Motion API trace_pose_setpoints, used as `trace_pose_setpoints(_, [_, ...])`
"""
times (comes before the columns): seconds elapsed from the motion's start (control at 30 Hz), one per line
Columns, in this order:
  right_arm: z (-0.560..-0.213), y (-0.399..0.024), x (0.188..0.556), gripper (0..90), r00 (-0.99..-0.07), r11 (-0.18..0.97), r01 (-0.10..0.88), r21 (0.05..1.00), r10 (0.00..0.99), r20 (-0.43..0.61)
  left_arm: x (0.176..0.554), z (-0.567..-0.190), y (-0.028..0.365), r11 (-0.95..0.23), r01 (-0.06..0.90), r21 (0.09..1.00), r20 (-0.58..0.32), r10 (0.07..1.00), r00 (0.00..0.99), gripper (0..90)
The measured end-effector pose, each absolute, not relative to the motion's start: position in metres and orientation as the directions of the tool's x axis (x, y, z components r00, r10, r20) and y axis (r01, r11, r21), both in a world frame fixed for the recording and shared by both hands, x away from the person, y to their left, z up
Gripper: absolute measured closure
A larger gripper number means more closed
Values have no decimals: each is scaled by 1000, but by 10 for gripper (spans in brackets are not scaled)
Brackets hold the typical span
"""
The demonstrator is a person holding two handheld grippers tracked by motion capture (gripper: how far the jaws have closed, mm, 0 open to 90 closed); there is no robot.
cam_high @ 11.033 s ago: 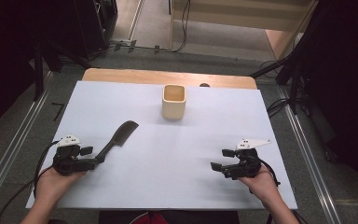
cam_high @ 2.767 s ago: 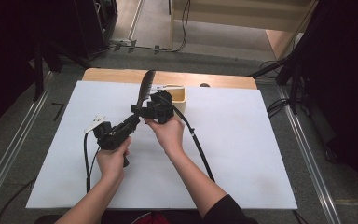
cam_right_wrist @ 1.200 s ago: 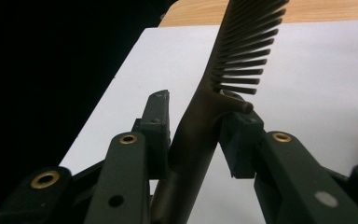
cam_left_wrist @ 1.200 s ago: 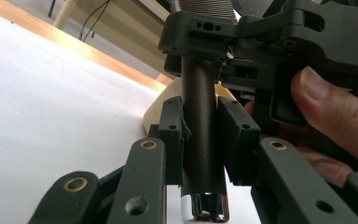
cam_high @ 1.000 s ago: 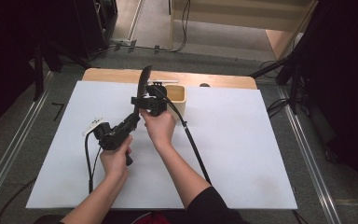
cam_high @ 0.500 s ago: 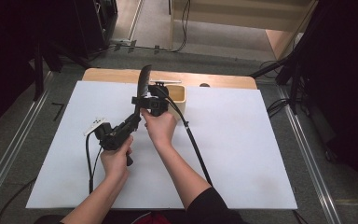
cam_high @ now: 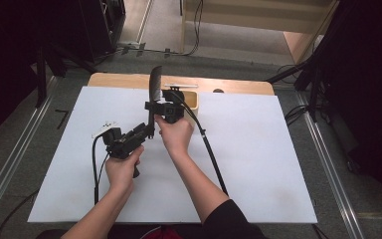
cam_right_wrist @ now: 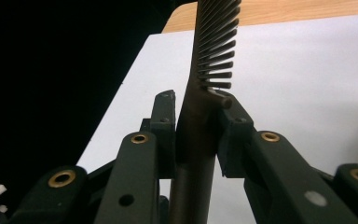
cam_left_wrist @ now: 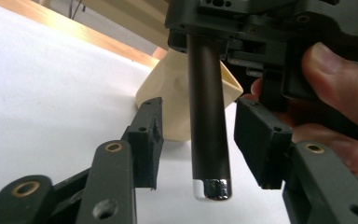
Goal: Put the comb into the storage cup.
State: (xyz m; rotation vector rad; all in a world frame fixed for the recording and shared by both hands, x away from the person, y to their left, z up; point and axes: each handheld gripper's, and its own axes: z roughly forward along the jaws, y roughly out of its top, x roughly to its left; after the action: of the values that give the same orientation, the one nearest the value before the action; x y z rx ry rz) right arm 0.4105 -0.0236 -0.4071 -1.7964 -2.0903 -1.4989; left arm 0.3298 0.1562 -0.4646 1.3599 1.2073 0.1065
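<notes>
The right claw (cam_right_wrist: 196, 140) is clamped on the dark comb (cam_right_wrist: 200, 116) just below its teeth, the comb standing upright over the white counter (cam_right_wrist: 298, 70), wooden edge beyond.

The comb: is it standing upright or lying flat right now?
Upright. The right gripper clamps the comb by its neck, teeth end up, handle hanging down between the left gripper's open jaws.
</notes>
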Motion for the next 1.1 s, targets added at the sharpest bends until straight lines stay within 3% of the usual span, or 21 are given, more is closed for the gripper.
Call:
trace_pose_setpoints(0.2, [-406, -26, 408, 701, -356, -94, 739, 668, 787, 505, 329, -460, 155, 219, 607, 764, -566, 680, 466, 440])
trace_pose_setpoints(0.7, [-408, -29, 400, 701, -402, -35, 680, 732, 818, 413, 325, -451, 144, -36, 637, 770, -420, 723, 549, 403])
trace_pose_setpoints(1.1, [-412, -45, 393, 701, -391, -53, 623, 781, 843, 369, 325, -455, 150, -149, 680, 718, -396, 715, 576, 388])
